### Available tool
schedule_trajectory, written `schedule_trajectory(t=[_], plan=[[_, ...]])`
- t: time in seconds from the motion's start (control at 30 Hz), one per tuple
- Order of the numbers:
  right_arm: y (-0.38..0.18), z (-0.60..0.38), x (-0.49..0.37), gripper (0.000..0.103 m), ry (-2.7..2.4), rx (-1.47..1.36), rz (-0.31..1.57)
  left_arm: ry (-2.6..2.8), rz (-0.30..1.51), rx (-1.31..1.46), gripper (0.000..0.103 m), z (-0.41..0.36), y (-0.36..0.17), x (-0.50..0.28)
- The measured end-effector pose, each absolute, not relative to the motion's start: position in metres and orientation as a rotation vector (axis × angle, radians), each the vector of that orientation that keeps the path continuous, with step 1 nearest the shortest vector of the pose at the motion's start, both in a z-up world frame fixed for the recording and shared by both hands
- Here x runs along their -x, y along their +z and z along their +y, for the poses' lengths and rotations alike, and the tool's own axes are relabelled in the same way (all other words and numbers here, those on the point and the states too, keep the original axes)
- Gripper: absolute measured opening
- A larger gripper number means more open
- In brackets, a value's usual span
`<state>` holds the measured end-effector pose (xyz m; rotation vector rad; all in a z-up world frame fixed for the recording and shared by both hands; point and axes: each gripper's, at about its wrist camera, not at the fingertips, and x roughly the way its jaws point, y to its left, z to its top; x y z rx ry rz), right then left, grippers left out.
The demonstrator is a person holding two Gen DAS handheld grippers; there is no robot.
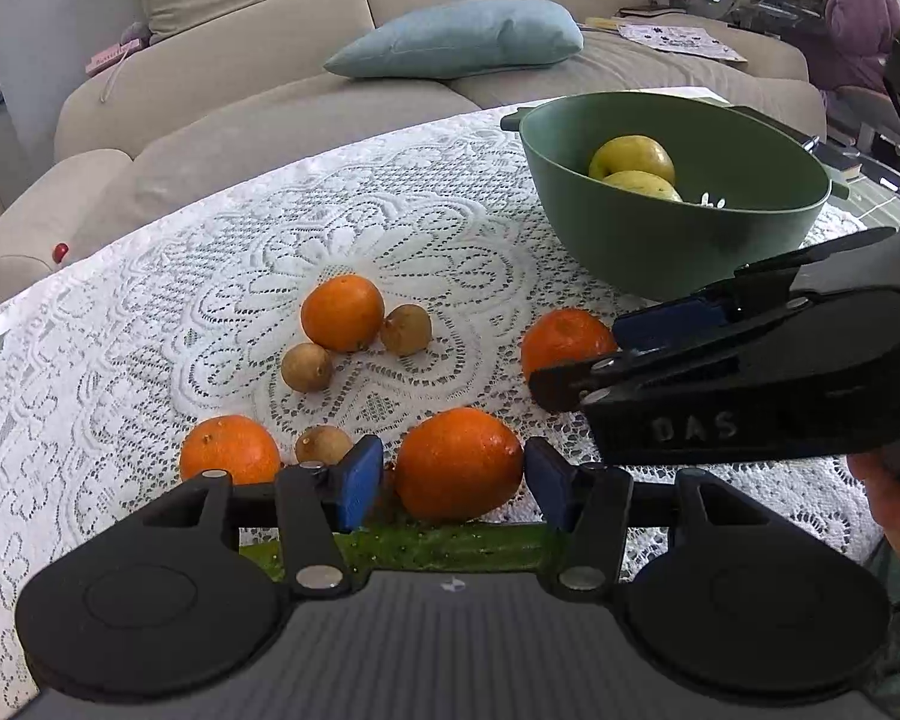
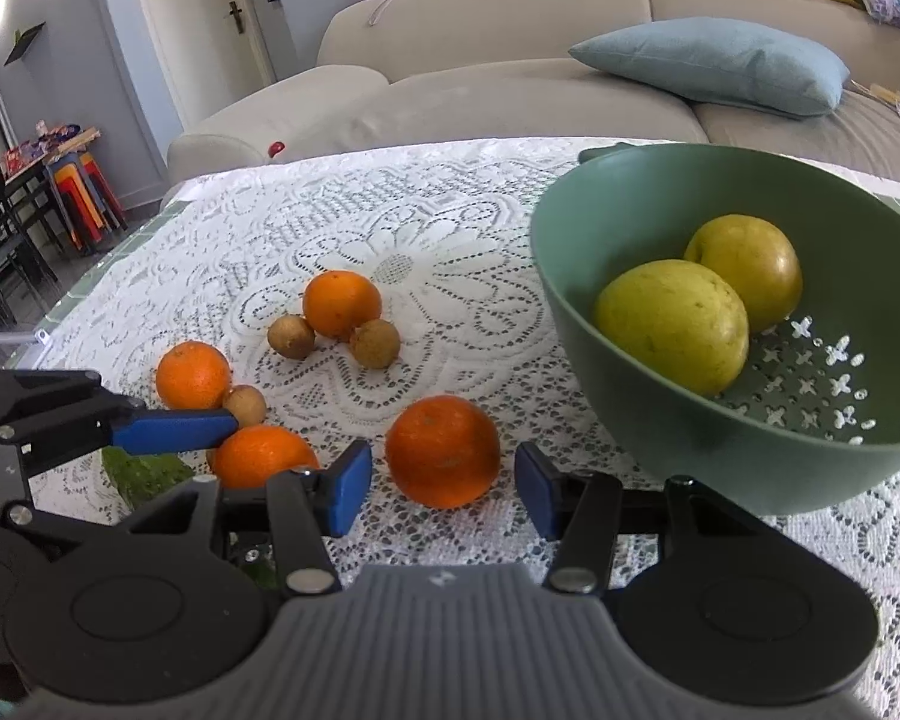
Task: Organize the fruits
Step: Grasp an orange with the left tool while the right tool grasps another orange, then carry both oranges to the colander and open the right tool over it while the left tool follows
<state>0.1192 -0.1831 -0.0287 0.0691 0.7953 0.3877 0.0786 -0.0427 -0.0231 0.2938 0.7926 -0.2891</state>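
Four oranges and three small brown fruits are counted on the lace tablecloth point(image 1: 150, 324), and two yellow-green apples in the green bowl point(image 1: 660, 264).

In the left wrist view, from left to right: an orange point(image 1: 229, 449) at lower left, with a brown fruit point(image 1: 321, 443) just beside it; above them, near the middle, a second orange point(image 1: 342, 312) is flanked by two brown fruits point(image 1: 306, 366) point(image 1: 406, 329). At lower centre, a third orange point(image 1: 459, 463) is seen between the blue pads of the left gripper point(image 1: 450, 480); its jaws stand apart and no contact can be made out. Under that orange something green point(image 1: 420, 546) is partly hidden. Further right, the fourth orange point(image 1: 561, 343) is partly covered by the right gripper point(image 1: 600, 354). The bowl is found at upper right, with both apples point(image 1: 632, 157) point(image 1: 642, 185) inside.

In the right wrist view, the fourth orange point(image 2: 443, 450) is framed between the right gripper's point(image 2: 444, 486) pads, with gaps visible on both sides: released, nothing grasped. A person point(image 1: 858, 12) is seated at the far upper right of the left wrist view.
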Motion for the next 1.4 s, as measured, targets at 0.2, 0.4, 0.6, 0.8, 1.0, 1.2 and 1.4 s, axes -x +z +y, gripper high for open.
schedule_trajectory(t=[0.2, 0.4, 0.6, 0.8, 1.0, 1.2, 1.4], plan=[[-0.031, -0.177, -0.121, 0.041, 0.377, -0.012, 0.798, -0.277, 0.786, -0.365, 0.056, -0.053, -0.028, -0.078], [-0.03, -0.177, -0.12, 0.04, 0.382, -0.005, 0.796, -0.27, 0.789, -0.37, 0.051, -0.056, -0.03, -0.08], [-0.025, -0.179, -0.116, 0.04, 0.407, -0.008, 0.775, -0.256, 0.787, -0.33, 0.051, -0.05, -0.028, -0.081], [-0.01, -0.186, -0.109, 0.04, 0.459, -0.047, 0.717, -0.236, 0.774, -0.236, 0.05, -0.036, -0.016, -0.081], [0.005, -0.192, -0.1, 0.04, 0.5, -0.064, 0.642, -0.202, 0.746, -0.175, 0.05, -0.028, -0.002, -0.079], [0.02, -0.199, -0.091, 0.04, 0.496, -0.044, 0.539, -0.169, 0.709, -0.099, 0.05, -0.023, 0.012, -0.08], [0.032, -0.208, -0.081, 0.04, 0.396, 0.043, 0.434, -0.141, 0.68, 0.023, 0.05, -0.023, 0.028, -0.088]])
